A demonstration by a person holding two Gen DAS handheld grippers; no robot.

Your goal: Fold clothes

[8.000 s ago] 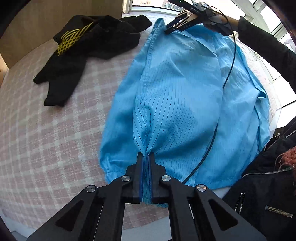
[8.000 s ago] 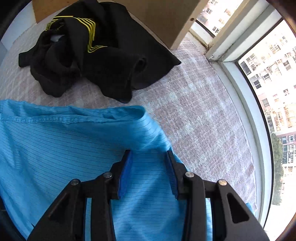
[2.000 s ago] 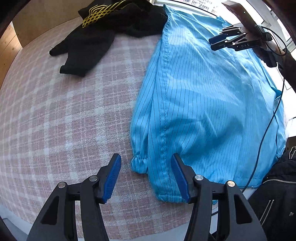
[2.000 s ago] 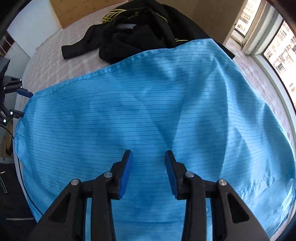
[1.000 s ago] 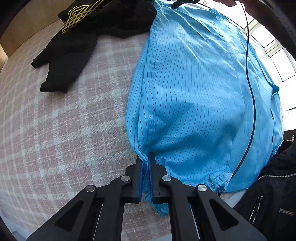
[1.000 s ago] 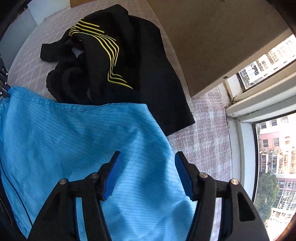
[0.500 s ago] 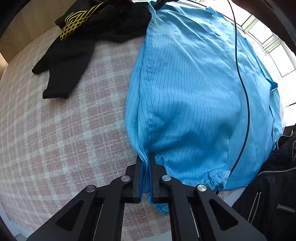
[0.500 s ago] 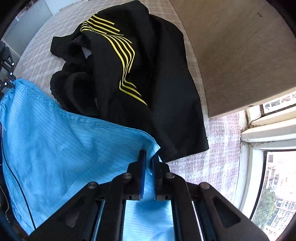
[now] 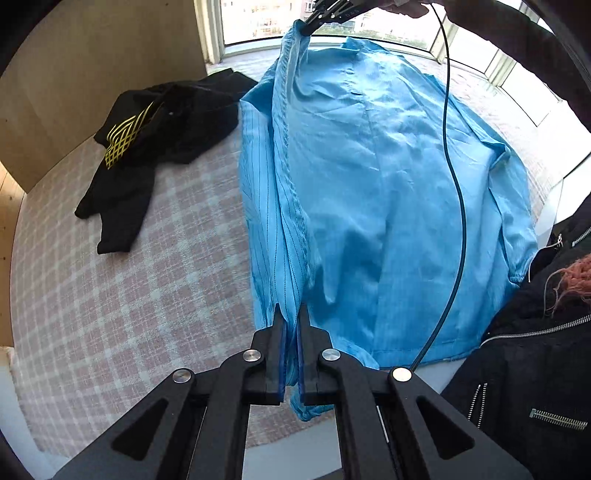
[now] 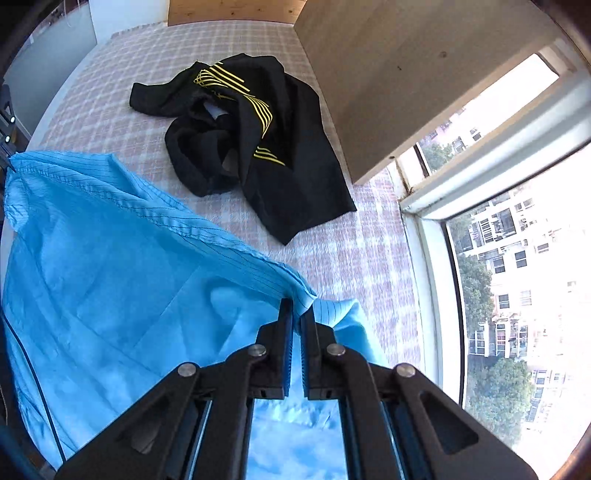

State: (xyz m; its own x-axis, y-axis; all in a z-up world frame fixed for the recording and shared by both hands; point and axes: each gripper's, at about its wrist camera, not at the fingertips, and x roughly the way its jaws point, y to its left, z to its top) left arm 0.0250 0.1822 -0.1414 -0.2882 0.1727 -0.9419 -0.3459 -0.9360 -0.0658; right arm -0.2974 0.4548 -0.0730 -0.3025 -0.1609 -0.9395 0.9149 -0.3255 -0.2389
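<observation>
Blue garment (image 9: 369,177) edge lifted off checked table (image 9: 110,295), L gripper (image 9: 289,325) & R gripper (image 10: 297,321) jaws pinching it

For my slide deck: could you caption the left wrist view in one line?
Left gripper and right gripper pinch the same edge of a blue shirt and lift it above a checked cloth.

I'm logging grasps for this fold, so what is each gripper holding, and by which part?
Both hold the blue garment along one seamed edge: the left gripper pinches its near end, the right gripper its far end.
</observation>
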